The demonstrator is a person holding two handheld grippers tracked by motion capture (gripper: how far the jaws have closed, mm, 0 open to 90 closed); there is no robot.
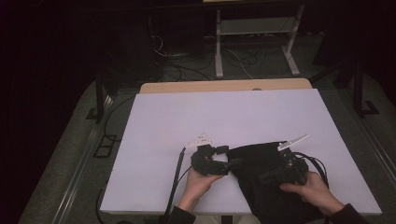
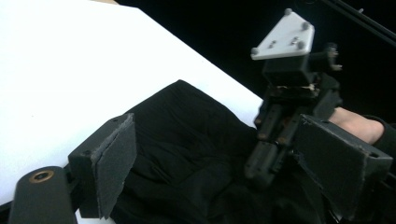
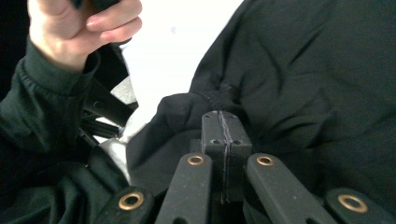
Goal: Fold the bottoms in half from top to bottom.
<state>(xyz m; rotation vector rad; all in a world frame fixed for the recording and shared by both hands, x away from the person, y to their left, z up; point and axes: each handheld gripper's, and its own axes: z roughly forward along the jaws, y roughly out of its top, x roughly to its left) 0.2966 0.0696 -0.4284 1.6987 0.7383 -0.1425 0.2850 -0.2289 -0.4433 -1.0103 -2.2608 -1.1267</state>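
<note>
A black garment [image 1: 264, 179] lies bunched at the near right of your white bench [image 1: 224, 116]. Your right tongs [image 3: 223, 140] sit pressed together at the cloth's folded edge, though whether fabric is pinched is unclear. Your left tongs [image 2: 224, 163] gape wide just beside it, likely readied for another grasp.

- No readable text, labels, brands, nos. or signs anywhere in the three views.
- White worktop [image 1: 187, 121]: plain, unmarked.
- Black cloth [image 2: 196, 140]: no tag or print visible.
</note>
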